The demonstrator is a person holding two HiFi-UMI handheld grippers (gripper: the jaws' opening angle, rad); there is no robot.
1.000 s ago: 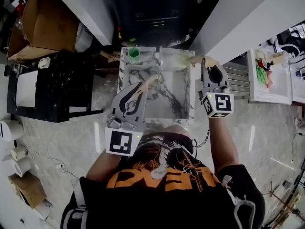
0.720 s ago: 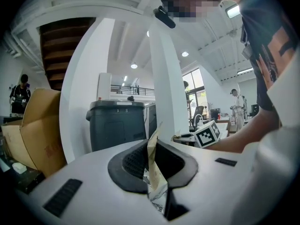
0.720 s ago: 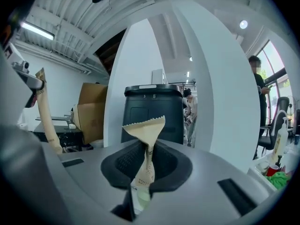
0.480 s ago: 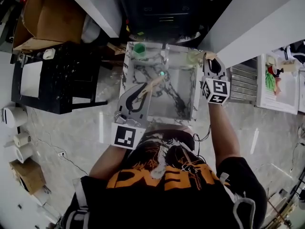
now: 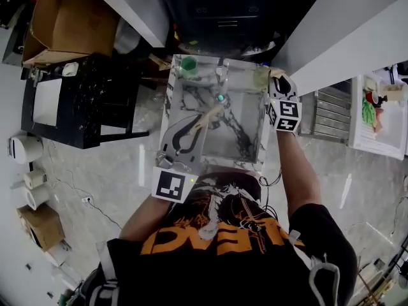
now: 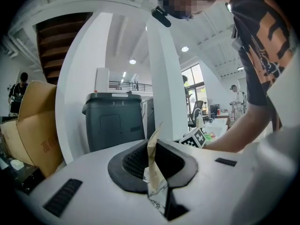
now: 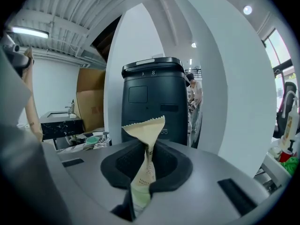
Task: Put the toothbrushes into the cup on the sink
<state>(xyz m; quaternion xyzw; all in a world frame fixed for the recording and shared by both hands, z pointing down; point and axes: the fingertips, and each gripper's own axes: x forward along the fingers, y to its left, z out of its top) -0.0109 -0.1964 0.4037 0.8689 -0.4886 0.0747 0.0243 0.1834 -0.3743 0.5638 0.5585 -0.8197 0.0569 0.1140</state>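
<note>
The marbled sink (image 5: 175, 94) lies ahead of me in the head view, with a green cup (image 5: 189, 65) on its back left rim. My left gripper (image 5: 194, 122) hangs over the sink's left side, shut on a tan paper-wrapped toothbrush (image 5: 207, 112) that points toward the basin's middle. In the left gripper view the wrapper (image 6: 153, 161) stands pinched between the jaws of that gripper (image 6: 157, 184). My right gripper (image 5: 278, 80) is at the back right corner, shut on a second wrapped toothbrush (image 5: 262, 76). Its zigzag-edged packet (image 7: 146, 135) rises from the closed right gripper (image 7: 139, 184).
A faucet (image 5: 220, 72) stands at the sink's back edge, with a small teal item (image 5: 220, 98) in the basin. A black bin (image 5: 220, 14) sits behind the sink. A black table (image 5: 83, 101) and cardboard box (image 5: 64, 18) stand left, a metal rack (image 5: 322, 110) right.
My right gripper has moved farther back toward the sink's rear right corner with its packet. The left gripper has kept its place over the sink's left side.
</note>
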